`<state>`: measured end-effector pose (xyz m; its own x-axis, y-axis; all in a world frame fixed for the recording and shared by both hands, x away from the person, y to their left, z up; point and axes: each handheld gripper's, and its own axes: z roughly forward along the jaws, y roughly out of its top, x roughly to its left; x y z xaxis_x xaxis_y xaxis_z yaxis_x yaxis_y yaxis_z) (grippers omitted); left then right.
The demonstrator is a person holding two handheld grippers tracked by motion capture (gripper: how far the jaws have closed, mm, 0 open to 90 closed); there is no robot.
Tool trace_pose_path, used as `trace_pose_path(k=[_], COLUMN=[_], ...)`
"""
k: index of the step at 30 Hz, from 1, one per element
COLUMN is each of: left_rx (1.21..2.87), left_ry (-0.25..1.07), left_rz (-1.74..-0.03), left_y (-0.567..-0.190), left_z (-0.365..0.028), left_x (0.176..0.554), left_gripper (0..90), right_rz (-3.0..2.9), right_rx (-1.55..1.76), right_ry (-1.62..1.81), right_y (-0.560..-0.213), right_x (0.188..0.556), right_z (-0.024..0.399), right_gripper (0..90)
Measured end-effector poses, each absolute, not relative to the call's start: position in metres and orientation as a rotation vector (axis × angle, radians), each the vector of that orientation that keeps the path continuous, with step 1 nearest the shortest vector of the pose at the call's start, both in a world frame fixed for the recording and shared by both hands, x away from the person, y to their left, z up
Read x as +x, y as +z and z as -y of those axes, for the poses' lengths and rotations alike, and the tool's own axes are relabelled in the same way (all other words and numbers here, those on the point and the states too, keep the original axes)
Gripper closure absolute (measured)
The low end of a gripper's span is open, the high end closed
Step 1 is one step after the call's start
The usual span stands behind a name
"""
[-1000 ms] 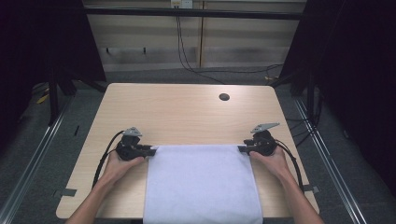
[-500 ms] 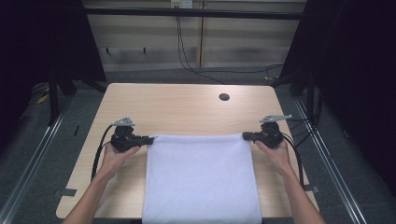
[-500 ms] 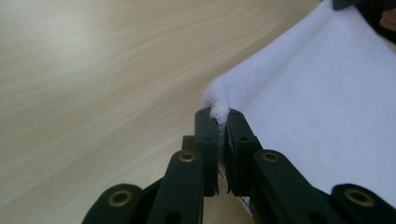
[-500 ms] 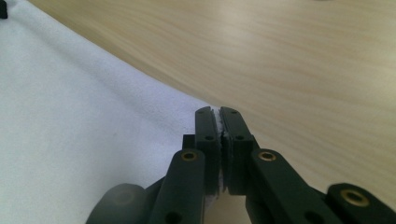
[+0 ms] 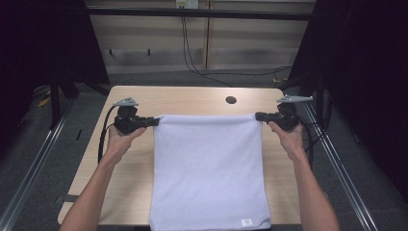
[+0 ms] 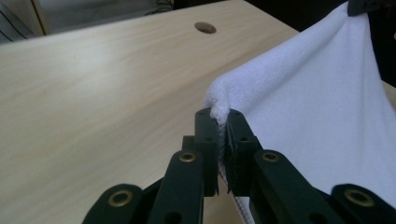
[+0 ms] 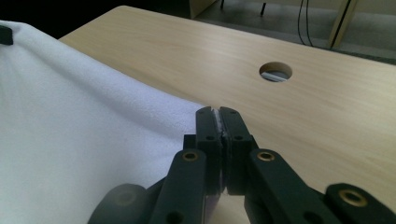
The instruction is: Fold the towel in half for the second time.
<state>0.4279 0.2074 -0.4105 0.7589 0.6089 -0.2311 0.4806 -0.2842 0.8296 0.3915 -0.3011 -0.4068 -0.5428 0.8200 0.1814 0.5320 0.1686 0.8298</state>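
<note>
Now, in the high view, left to right: left gripper (image 5: 155, 121) at centre left, clamped on the towel's (image 5: 209, 168) far-left corner; right gripper (image 5: 259, 116) at centre right, clamped on its far-right corner. A second ago both sat lower in the frame with the towel flat on the table (image 5: 192, 98); since then both sets of jaws have closed on the cloth, and the far edge now hangs taut between them, higher in the frame. Left gripper view: white terry bunched between the pressed pads (image 6: 208, 140). Right gripper view: a thin sliver of cloth between the pads (image 7: 208, 140). The towel's near edge is cut off at the bottom of the frame; a small label (image 5: 246, 222) there is unreadable. Table of pale wood with a round cable hole (image 5: 231, 100); dark curtains to either side, grey floor, cables (image 5: 192, 57) beyond.
</note>
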Motion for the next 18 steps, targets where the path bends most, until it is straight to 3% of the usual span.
trace_pose_path(k=[4, 10, 18], left_rx=[1.860, 1.883, 1.884], left_ry=[0.170, 0.236, 0.149], left_rz=[-0.805, -0.719, -0.691], left_y=[-0.396, -0.380, -0.408], left_z=[-0.209, -0.211, -0.223], left_x=[0.426, 0.396, 0.344], left_gripper=[85.5, 85.5, 85.3], right_rz=[-2.096, -2.077, -2.171], right_rx=[1.267, 1.185, 1.059], right_ry=[1.361, 1.425, 1.415], right_y=[-0.395, -0.381, -0.385], right_x=[0.391, 0.369, 0.308], right_z=[0.304, 0.307, 0.305], right_gripper=[87.7, 87.7, 87.5])
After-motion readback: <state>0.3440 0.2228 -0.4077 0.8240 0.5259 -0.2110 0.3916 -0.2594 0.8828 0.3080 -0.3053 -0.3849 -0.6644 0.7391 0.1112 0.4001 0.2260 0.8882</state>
